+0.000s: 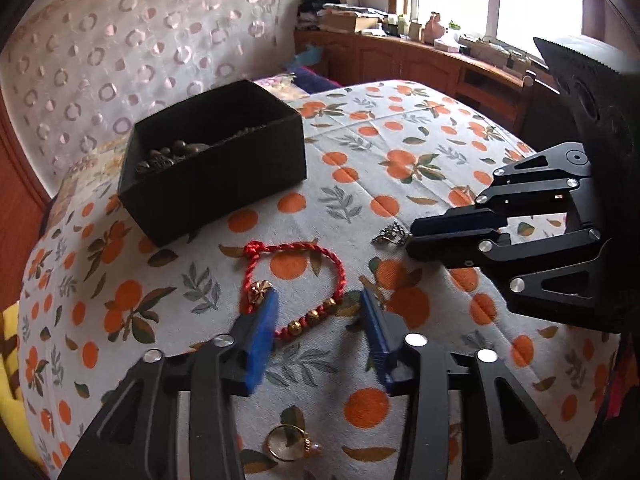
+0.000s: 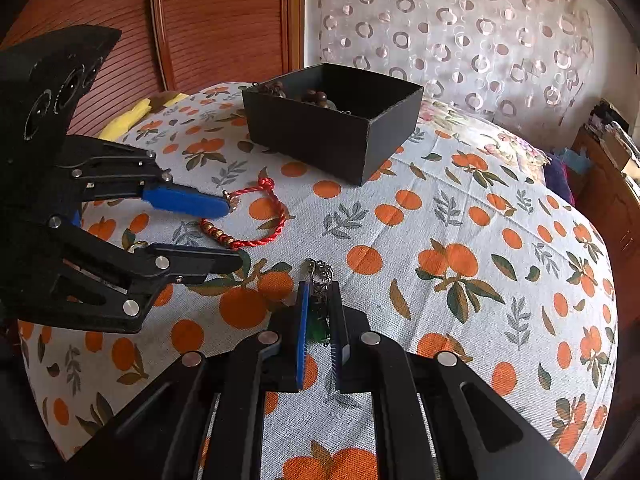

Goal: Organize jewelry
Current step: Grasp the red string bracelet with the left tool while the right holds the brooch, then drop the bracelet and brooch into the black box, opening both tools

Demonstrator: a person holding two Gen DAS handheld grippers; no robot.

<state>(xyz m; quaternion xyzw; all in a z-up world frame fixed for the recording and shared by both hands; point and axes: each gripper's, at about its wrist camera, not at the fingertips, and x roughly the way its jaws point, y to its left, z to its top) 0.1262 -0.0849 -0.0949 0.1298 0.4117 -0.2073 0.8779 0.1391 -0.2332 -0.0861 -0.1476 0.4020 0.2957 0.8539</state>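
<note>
A red braided bracelet (image 1: 298,276) with gold beads lies on the orange-print cloth; it also shows in the right wrist view (image 2: 256,216). My left gripper (image 1: 318,306) is open and straddles its beaded end, just above it. My right gripper (image 2: 320,292) is shut on a silver pendant with a green stone (image 2: 320,312) resting on the cloth; its silver top shows in the left wrist view (image 1: 390,236). A black box (image 1: 216,160) holding dark beads stands behind, also in the right wrist view (image 2: 332,116). A gold ring (image 1: 286,442) lies near me.
The cloth-covered table (image 2: 460,220) drops away at its rounded edges. A yellow cloth (image 2: 132,116) lies at the far left edge. A patterned curtain (image 1: 120,40) hangs behind the box, and a wooden cabinet (image 1: 420,64) with clutter stands beyond.
</note>
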